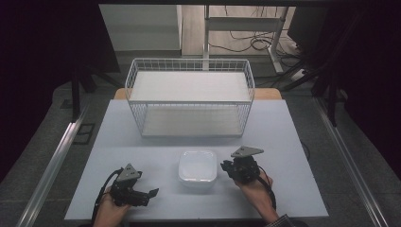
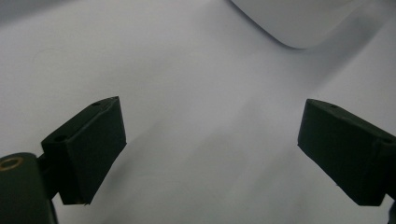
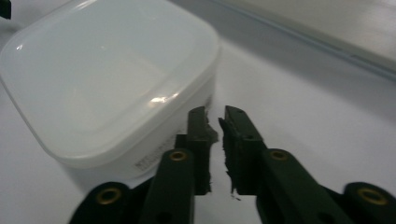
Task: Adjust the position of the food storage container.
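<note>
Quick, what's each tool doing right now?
Left tool: open, holding nothing.
Right tool: jaws a narrow gap apart, nothing between them, beside the white container.

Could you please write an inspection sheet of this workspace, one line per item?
Surface: pale table, bare around the things.
Job's things: white lidded box near the front edge; empty wire basket behind it.
Clutter: nothing seen.
Grippers: left gripper jaws wide apart over bare table; right gripper beside the box, jaws a narrow gap apart, nothing between.
Cables: one trails from each gripper; more lie on the floor behind.
Surroundings: dark sides, metal rails, a desk frame behind.
</note>
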`<state>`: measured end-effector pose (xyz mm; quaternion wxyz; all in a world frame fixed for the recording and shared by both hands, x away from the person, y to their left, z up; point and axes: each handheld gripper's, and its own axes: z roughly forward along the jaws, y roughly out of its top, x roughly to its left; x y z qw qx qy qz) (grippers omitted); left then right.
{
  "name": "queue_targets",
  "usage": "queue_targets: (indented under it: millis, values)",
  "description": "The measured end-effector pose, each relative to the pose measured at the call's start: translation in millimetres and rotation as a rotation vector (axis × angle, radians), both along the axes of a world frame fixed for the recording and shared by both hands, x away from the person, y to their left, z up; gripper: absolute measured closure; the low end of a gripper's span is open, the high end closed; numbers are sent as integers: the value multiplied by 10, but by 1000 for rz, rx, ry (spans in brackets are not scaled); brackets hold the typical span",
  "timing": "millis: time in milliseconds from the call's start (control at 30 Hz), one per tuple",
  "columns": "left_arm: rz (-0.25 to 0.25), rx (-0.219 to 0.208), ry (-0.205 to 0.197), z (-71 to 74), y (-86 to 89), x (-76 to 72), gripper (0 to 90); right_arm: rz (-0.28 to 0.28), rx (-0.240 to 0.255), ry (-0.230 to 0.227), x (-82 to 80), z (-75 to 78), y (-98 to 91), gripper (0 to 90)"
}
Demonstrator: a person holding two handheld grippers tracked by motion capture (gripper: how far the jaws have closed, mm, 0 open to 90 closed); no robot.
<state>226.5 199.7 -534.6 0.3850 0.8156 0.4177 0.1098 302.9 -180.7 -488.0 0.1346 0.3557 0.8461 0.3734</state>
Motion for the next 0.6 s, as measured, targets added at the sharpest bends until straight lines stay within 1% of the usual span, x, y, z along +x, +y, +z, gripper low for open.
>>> queue_targets:
  millis: [33,100,167,233,300,333,367,400,433,467,500,600]
  values:
    - [0,0,0,0,0,0,74,0,-4,-14,-8,15,-42,715]
    - [-2,2,4,-1,-8,-2,74,0,-8,-28,-24,20,-97,644]
    - [-3,2,4,0,-9,-3,74,17,-12,-26,-41,6,-147,537]
    - [-2,1,3,2,-8,-3,74,36,-19,-16,-61,-16,-182,413]
    - [-2,1,3,2,-8,-3,74,58,-12,-13,-79,-44,-212,262]
    - [-1,2,3,2,-8,-4,74,58,-12,-13,-79,-44,-212,262]
    - [-1,2,4,2,-8,-4,74,69,-6,-11,-84,-67,-221,176]
    - [-1,2,4,3,-8,-4,74,73,-2,-15,-86,-87,-223,114]
    - [-2,2,3,2,-5,-2,74,73,-17,-16,-88,-130,-203,19]
    - [-2,2,3,2,-5,-2,73,73,-17,-16,-88,-130,-203,19]
    - [-1,2,4,1,-1,0,73,87,-27,-20,-85,-155,-188,2]
    - [5,-5,4,6,3,-1,73,97,-14,-18,-88,-158,-180,0]
